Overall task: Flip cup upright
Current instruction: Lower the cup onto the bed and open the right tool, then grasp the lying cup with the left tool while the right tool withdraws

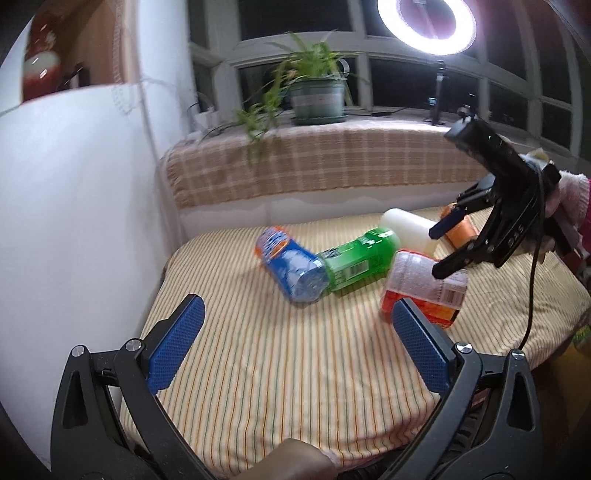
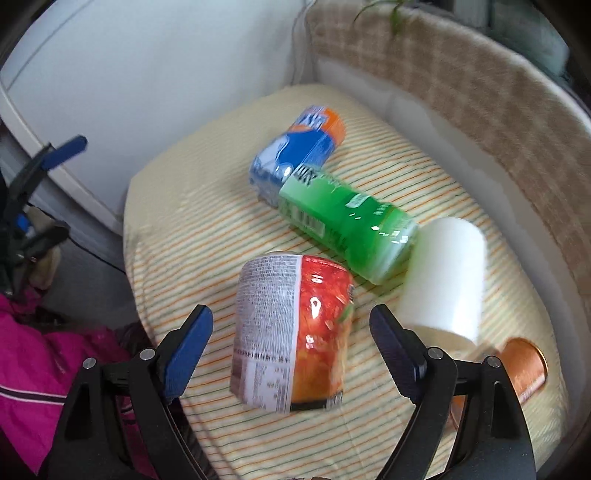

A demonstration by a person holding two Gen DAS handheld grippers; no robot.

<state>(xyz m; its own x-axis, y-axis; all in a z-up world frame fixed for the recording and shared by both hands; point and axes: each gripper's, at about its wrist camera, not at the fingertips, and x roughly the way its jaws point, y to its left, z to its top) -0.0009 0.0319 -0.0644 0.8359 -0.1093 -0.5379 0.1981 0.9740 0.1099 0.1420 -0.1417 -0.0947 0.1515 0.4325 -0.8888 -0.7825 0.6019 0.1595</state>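
Several cups lie on their sides on a striped cushion point(image 1: 277, 362). A red-orange cup with a white label point(image 2: 291, 332) lies just beyond my open right gripper point(image 2: 291, 332), between its fingers' line; it also shows in the left wrist view point(image 1: 421, 291). A green cup point(image 2: 347, 225), a blue cup point(image 2: 295, 158), a white cup point(image 2: 443, 280) and an orange cup point(image 2: 524, 365) lie nearby. My left gripper point(image 1: 295, 317) is open and empty above the cushion's front. The right gripper point(image 1: 447, 251) hangs over the red-orange cup in the left wrist view.
The cushion point(image 2: 184, 229) sits against a white wall point(image 1: 74, 184) and a checked ledge point(image 1: 314, 162) with a potted plant point(image 1: 317, 96). A ring light point(image 1: 428, 22) stands at the back. A pink sleeve point(image 2: 37, 369) is at left.
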